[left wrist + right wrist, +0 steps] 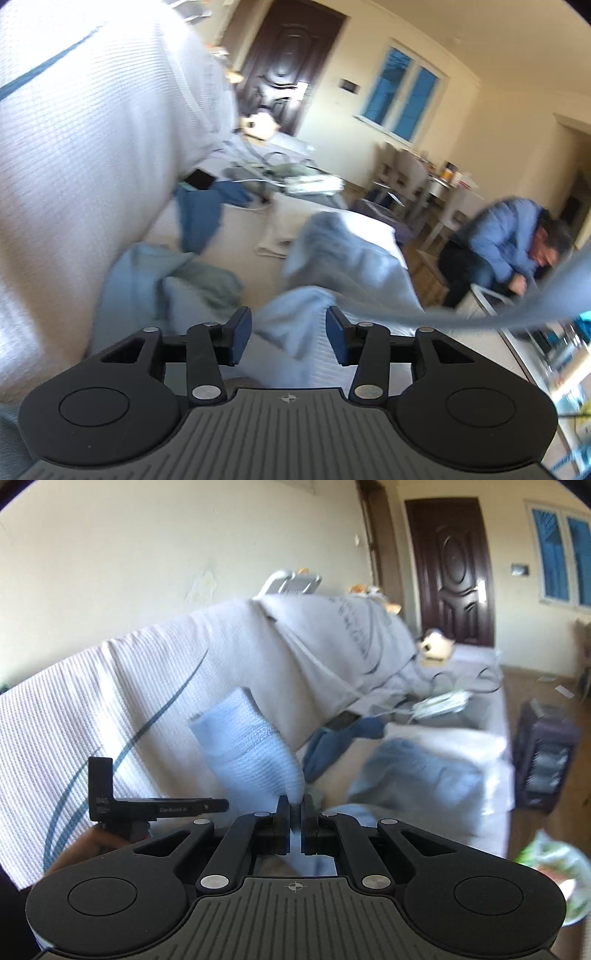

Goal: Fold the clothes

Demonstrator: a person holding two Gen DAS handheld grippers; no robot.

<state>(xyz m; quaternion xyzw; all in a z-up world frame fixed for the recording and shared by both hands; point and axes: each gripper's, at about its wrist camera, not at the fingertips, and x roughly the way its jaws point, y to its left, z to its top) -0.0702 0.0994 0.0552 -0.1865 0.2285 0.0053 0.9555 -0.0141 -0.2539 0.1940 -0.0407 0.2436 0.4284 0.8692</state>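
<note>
A light blue garment (351, 258) lies crumpled on the sofa seat in the left wrist view. My left gripper (289, 334) hovers just above it, open, and its dark pads (240, 332) press on nothing. A blurred strip of the same cloth (498, 314) stretches off to the right. In the right wrist view my right gripper (295, 806) is shut on a fold of the light blue garment (251, 753), which stands up from the fingertips. More of the blue cloth (417, 771) rests on the seat beyond.
The sofa's white ribbed cover (92, 147) fills the left. A dark blue garment (332, 746), a phone (199, 180) and cables (443, 701) lie farther along the seat. A person in a blue shirt (509, 236) sits at the right. A dark slatted box (546, 753) stands on the floor.
</note>
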